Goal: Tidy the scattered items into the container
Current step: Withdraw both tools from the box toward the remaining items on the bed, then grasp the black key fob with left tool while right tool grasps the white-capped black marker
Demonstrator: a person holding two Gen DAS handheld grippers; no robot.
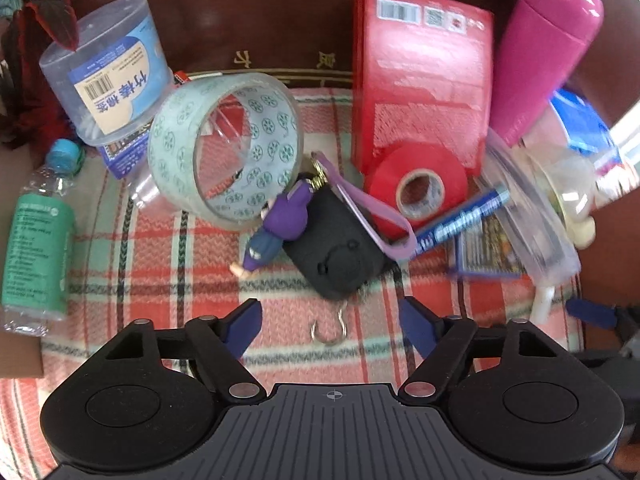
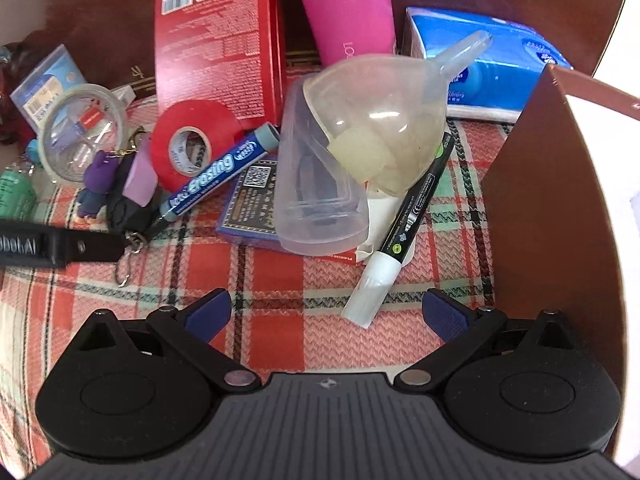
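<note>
Left wrist view: left gripper (image 1: 328, 326) low over the plaid cloth (image 1: 280, 280), jaws released (right gripper (image 2: 326, 312) likewise).

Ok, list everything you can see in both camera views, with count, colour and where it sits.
Clear tape roll: one, transparent, left on plaid cloth.
Red tape roll: one, red, against red box.
Red box: one, upright at back.
Pink bottle: one, back, right of box.
Black hanging scale: one, centre, hook towards left tool.
Purple figurine: one, beside scale.
Blue marker: one, centre.
Black marker: one, white cap, right.
Funnel: one, clear, on clear cup.
Tissue pack: one, blue, back right.
Water bottle: one, green label, far left.
Left tool: open.
Right tool: open.
</note>
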